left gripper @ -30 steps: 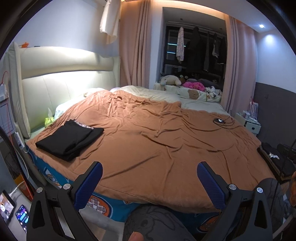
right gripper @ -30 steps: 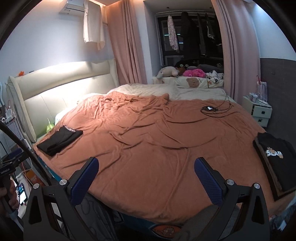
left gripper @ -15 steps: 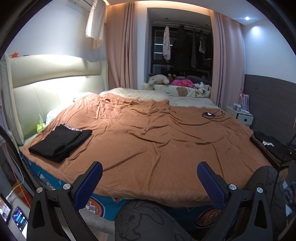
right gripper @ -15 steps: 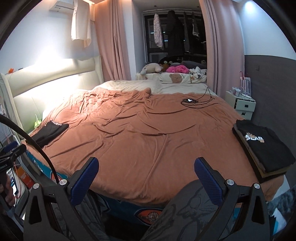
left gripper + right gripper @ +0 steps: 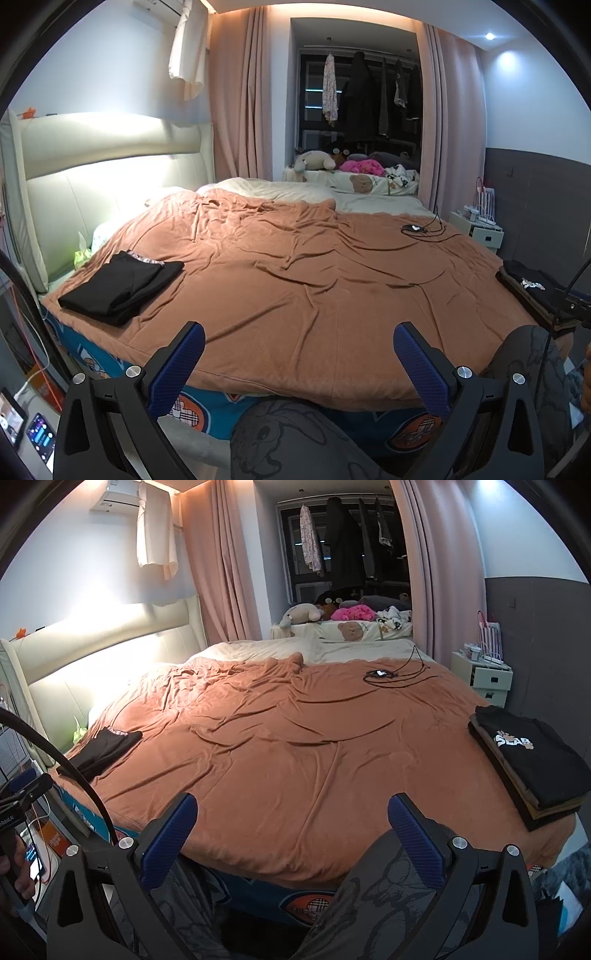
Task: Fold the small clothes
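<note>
A folded black garment (image 5: 118, 288) lies on the left corner of the orange bedspread (image 5: 314, 280); it also shows in the right wrist view (image 5: 99, 751). A stack of folded clothes topped by a black printed shirt (image 5: 532, 760) sits at the bed's right edge, also seen in the left wrist view (image 5: 532, 288). My left gripper (image 5: 299, 354) is open and empty, held in front of the bed's near edge. My right gripper (image 5: 291, 827) is open and empty, also off the near edge.
A black cable with a small device (image 5: 384, 674) lies on the far right of the bed. A white nightstand (image 5: 484, 679) stands at the right. The padded headboard (image 5: 92, 177) runs along the left. A phone on a stand (image 5: 40, 439) is at the lower left.
Both grippers have swung their view rightward and slightly up, so the folded stack at the right edge has come further into view. Both stay open and empty.
</note>
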